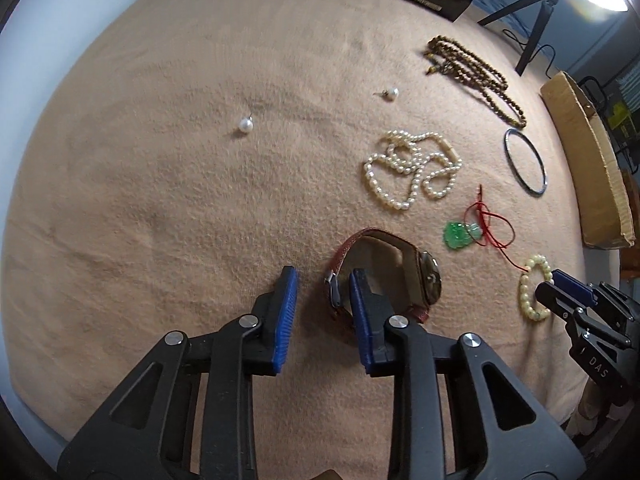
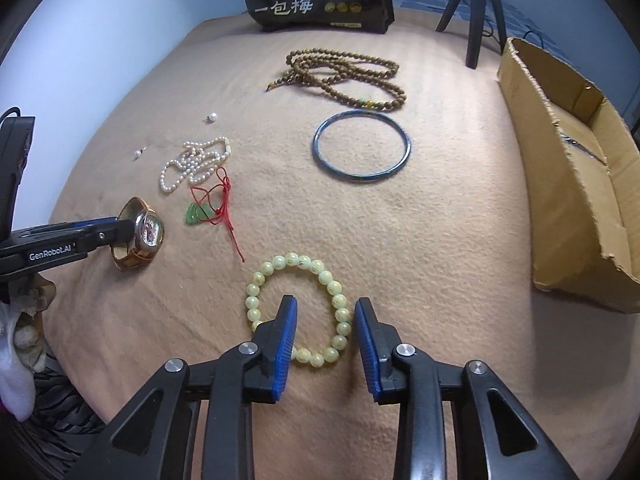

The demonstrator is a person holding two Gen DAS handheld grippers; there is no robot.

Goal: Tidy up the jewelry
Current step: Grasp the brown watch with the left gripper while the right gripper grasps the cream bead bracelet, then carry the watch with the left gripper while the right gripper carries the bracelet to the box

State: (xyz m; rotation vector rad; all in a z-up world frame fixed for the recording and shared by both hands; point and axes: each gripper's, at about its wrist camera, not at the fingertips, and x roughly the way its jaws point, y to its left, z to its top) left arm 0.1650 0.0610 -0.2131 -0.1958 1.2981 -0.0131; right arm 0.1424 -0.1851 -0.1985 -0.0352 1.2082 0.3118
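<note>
Jewelry lies spread on a tan cloth (image 2: 440, 240). Landmark: the blue bangle (image 2: 362, 146), a thin closed ring lying flat.

Nearer the camera than the bangle: a pale green bead bracelet (image 2: 298, 308), round beads with faint markings, lying flat. The right gripper (image 2: 326, 312) straddles its right side, one finger inside the loop, one outside; jaws narrow, pads not visibly pressing the beads.

Left of the bangle: a white pearl strand (image 2: 192, 164) in a loose tangle, and a green pendant (image 2: 196, 214) on red cord. Further left: a wristwatch (image 1: 400, 276) with brown strap, standing on edge. The left gripper (image 1: 324, 280) straddles its strap at the buckle side; jaws narrow, no contact evident.

Beyond the bangle: brown bead strands (image 2: 344, 76). Right: an open cardboard box (image 2: 576, 176).
</note>
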